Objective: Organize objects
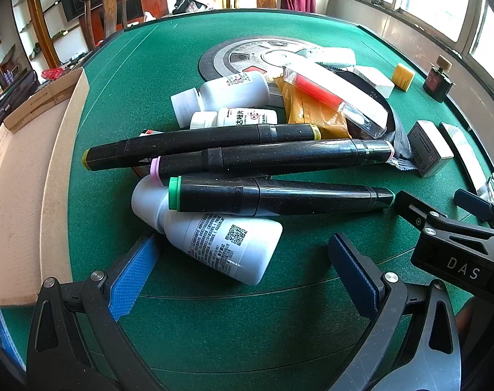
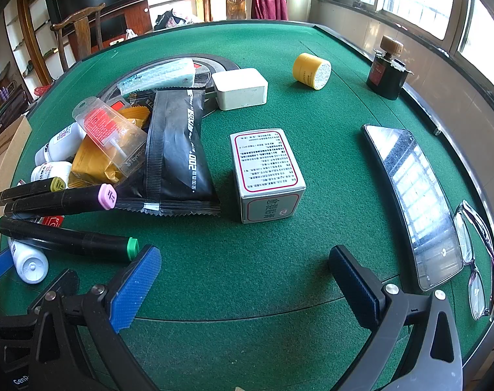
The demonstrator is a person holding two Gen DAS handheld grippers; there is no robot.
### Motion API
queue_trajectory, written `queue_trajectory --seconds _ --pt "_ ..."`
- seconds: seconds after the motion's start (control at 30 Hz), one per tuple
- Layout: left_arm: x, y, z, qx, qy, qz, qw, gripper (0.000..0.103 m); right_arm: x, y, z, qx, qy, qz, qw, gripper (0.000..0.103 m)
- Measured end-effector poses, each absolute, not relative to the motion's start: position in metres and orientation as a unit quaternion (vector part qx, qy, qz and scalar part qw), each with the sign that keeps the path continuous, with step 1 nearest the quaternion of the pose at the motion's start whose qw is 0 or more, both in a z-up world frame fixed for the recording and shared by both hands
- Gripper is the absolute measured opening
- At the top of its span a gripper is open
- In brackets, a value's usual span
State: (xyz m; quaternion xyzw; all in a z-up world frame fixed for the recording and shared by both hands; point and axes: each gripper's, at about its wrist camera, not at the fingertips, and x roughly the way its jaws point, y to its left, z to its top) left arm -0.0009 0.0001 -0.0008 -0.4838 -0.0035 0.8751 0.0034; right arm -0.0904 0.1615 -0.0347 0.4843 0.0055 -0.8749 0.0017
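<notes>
A pile of objects lies on the green table. Three black markers lie across it: a green-capped marker, a pink-capped marker and a yellow-capped marker. A white bottle lies under the green-capped marker, just ahead of my open, empty left gripper. My right gripper is open and empty; its left pad sits beside the green-capped marker's cap. A small white box with red border stands ahead of it. The right gripper also shows in the left wrist view.
A cardboard box sits at the left. Two more white bottles, an orange packet, a black packet, a white case, a yellow jar, an ink bottle, a phone and glasses lie around.
</notes>
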Motion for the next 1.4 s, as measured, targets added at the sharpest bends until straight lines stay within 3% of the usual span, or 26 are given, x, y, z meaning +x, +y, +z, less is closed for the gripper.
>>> queue_trajectory --seconds 0.67,0.97,1.07,1.13,1.4 --pt "-0.001 0.0 -0.001 -0.484 -0.003 0.875 0.004 0.103 -0.091 0.162 -0.035 0.484 0.006 -0.875 0.002 0.103" --pt "0.024 -0.028 0.008 -0.481 -0.017 0.875 0.052 0.102 -0.091 0.162 -0.035 0.484 0.006 -0.875 0.002 0.103" --pt "0.026 -0.035 0.01 -0.479 -0.024 0.875 0.068 0.095 -0.09 0.162 -0.035 0.484 0.006 -0.875 0.002 0.103" --pt "0.025 -0.037 0.011 -0.477 -0.026 0.876 0.073 0.083 -0.09 0.162 -0.035 0.484 0.006 -0.875 0.002 0.103" --pt "0.006 -0.033 0.011 -0.48 -0.042 0.874 0.059 0.081 -0.09 0.162 -0.035 0.484 0.006 -0.875 0.002 0.103"
